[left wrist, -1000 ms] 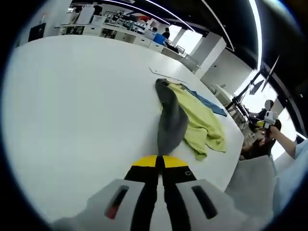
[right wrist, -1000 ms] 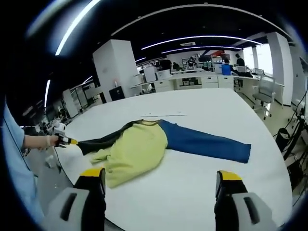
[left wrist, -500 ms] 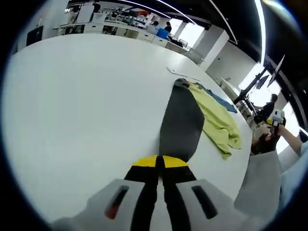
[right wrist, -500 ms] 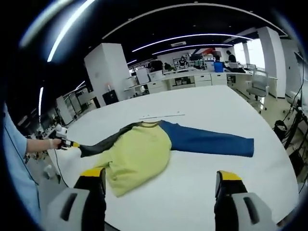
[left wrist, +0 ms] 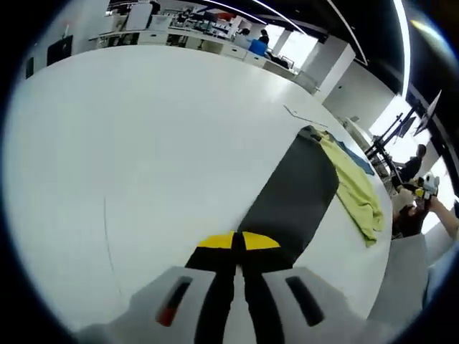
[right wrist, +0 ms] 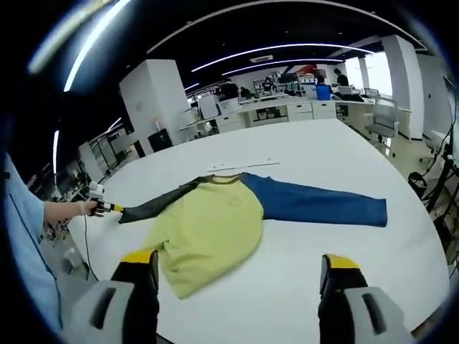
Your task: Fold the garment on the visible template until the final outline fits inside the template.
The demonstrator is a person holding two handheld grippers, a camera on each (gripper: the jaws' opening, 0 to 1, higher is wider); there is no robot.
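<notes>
Currently, status: we are spreading the garment flat before any fold.
Garment: a shirt with a yellow body [right wrist: 208, 229], a grey sleeve [left wrist: 290, 204] and a blue sleeve [right wrist: 315, 204], lying on the white table [left wrist: 143, 136].
Location: centre of the right gripper view; in the left gripper view it runs from the bottom centre to the right middle.
Left gripper [left wrist: 238, 244]: jaws clenched on the cuff of the grey sleeve. In the right gripper view it shows at the left middle [right wrist: 107, 208], held by a hand [right wrist: 86, 208].
Right gripper [right wrist: 237, 269]: jaws released and spread wide at the bottom of its view, holding nothing, near the shirt hem.
Change: a second ago the grey sleeve lay bunched and twisted against the body; now it is drawn out long and flat, well apart from the yellow cloth at the cuff end. The body also sits smoother.
Meaning: we judge the layout step nearly done, with both sleeves extended to opposite sides.
Template: we see only a thin pale strip [right wrist: 244, 166] beyond the collar; we cannot tell the template outline.
Remaining: all folds are yet to be made.
</notes>
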